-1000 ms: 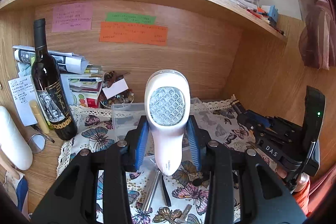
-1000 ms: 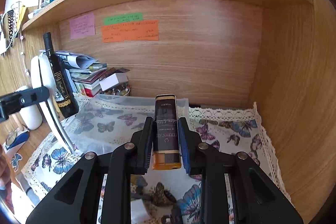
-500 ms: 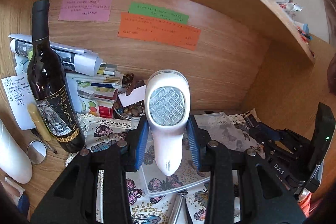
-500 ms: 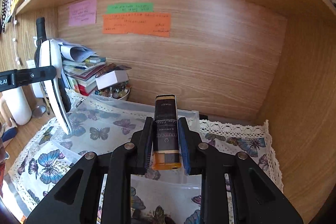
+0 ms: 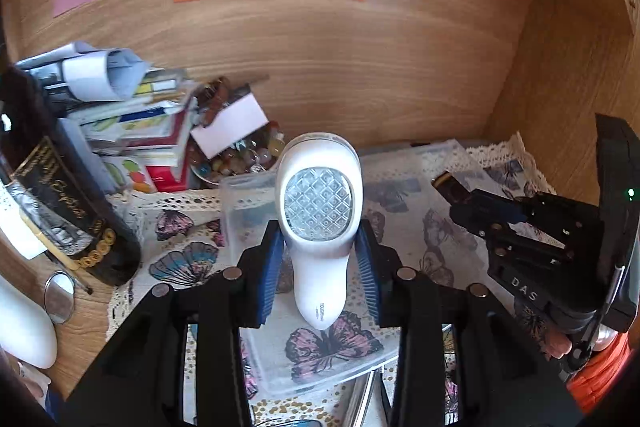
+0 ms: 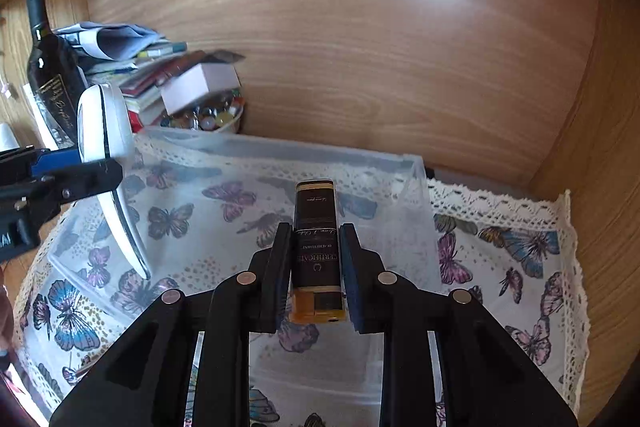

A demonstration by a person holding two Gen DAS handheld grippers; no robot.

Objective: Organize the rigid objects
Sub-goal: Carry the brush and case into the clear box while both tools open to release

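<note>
Left gripper [image 5: 320, 267] clamps white lint shaver [image 5: 319, 211]; right gripper [image 6: 314, 267] clamps dark lighter [image 6: 316, 243]. Both above clear plastic bin [image 6: 416, 195]; wine bottle [image 6: 50, 67] stands left.

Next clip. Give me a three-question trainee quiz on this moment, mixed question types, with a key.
1. True or false: the left gripper is shut on the white lint shaver.
2. Multiple choice: the right gripper holds A) a wine bottle, B) a dark lighter with an orange base, C) a roll of paper.
3. Fill in the blank: both held items hang above the clear plastic ____, which sits on the butterfly-print cloth.

Key
1. True. Both blue pads press the shaver's sides.
2. B. The dark lighter sits between the jaws; the wine bottle stands at the far left by the stacked papers.
3. Bin. The clear plastic bin lies under both grippers.
</note>
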